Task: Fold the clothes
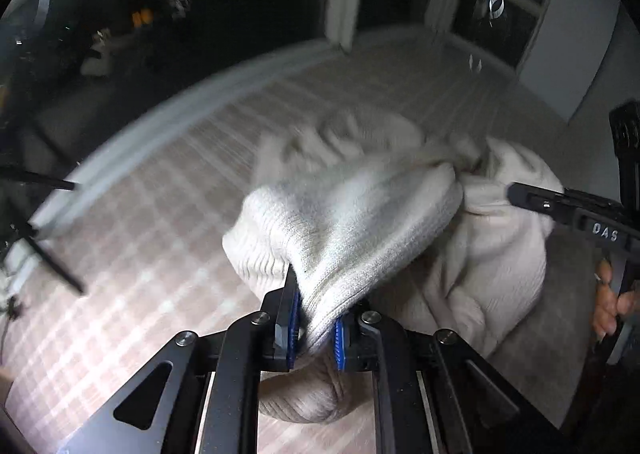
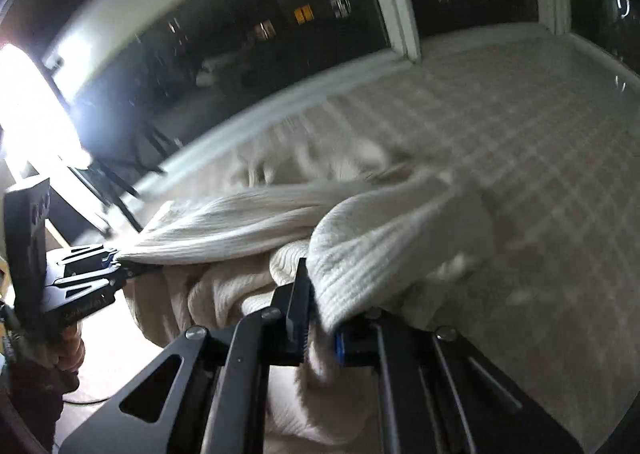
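left gripper [image 1: 314, 328] clamped on sweater [image 1: 360, 214] hem | right gripper [image 2: 320, 328] likewise clamped | sweater stretched between, frame centre

My left camera looks close along my jaws toward the window [image 1: 200, 14], my right tool at its right edge. My right camera faces likewise, left tool at its left. Both share the sweater [image 1: 360, 214] and bed [image 1: 140, 254].

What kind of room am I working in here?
Probably a home bedroom or window nook at night. A cream knit sweater is being handled over a plaid-covered bed-like surface, beside white-framed windows showing dark sky and lit buildings outside.
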A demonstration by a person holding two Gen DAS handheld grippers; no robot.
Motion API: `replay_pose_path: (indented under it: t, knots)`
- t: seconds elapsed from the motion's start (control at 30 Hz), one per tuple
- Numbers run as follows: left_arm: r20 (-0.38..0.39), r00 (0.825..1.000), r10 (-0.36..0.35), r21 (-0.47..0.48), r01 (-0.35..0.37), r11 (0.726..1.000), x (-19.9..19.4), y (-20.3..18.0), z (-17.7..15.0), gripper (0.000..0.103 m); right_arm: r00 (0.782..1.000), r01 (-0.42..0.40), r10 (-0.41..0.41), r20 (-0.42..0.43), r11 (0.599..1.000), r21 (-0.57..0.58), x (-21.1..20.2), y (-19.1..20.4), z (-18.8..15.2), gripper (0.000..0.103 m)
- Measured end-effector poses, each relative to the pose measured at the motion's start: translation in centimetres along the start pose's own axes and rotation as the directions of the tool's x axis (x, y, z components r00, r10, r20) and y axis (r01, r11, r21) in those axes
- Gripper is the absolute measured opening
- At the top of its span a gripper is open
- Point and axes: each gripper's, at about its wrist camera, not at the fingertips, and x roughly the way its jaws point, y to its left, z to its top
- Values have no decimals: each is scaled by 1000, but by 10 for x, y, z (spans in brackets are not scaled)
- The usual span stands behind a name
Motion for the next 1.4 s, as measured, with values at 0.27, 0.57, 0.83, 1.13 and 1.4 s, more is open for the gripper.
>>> replay_pose_path:
  t: [0.27,0.57,0.83,1.13,1.4]
  knots:
    - [118,986,120,-169,-99,981,-164,91,-74,12,980,-84,88,176,996,-28,-118,41,3,7]
    - [-265,911,316,-293,-388,874,-209,163,-274,13,963,144,-158,-217,987,-76,-88,56,-118,8]
    - [-133,967,217,-135,-235,963,-170,94,-214,29,967,102,-139,-215,980,-172,-89,108,-132,47]
    - [-176,984,33,119,-12,993,-38,32,-154,38,950,-46,13,-313,994,-99,-2,136,-112,57]
    - [-140,989,37,38,-32,999,-46,66,-142,6,923,-96,53,-382,991,-95,59,137,-124,6]
